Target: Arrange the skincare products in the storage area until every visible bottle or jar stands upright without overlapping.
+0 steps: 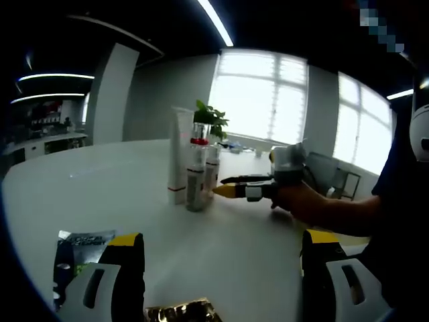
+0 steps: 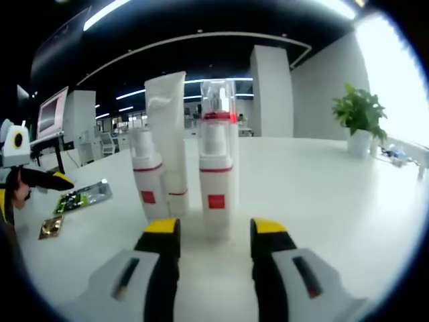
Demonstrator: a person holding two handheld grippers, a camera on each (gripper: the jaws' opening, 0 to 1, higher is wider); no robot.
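- The desk (image 2: 335,194) is white, round-edged and glossy; the skincare products stand together on it, upright.
- The tall tube (image 2: 166,127) is the largest of them: white, flat-topped, standing on its cap, with a thin red band low down. In the left gripper view it (image 1: 179,154) stands at the left of the cluster.
- The clear-capped pump bottle (image 2: 218,100) rises behind the front bottle, with a red collar under its transparent cap.
- The front white bottle (image 2: 216,188) has a red band and a small red square label; it stands just ahead of the right claw (image 2: 214,231), whose yellow-tipped jaws are spread with nothing between them.
- The smaller white bottle (image 2: 147,181) beside the tube carries the same red band and square.
- The left claw (image 1: 221,245) has its jaws wide apart and empty, well away from the bottles.
- A foil sachet (image 2: 84,196) lies flat on the desk, apart from the cluster.
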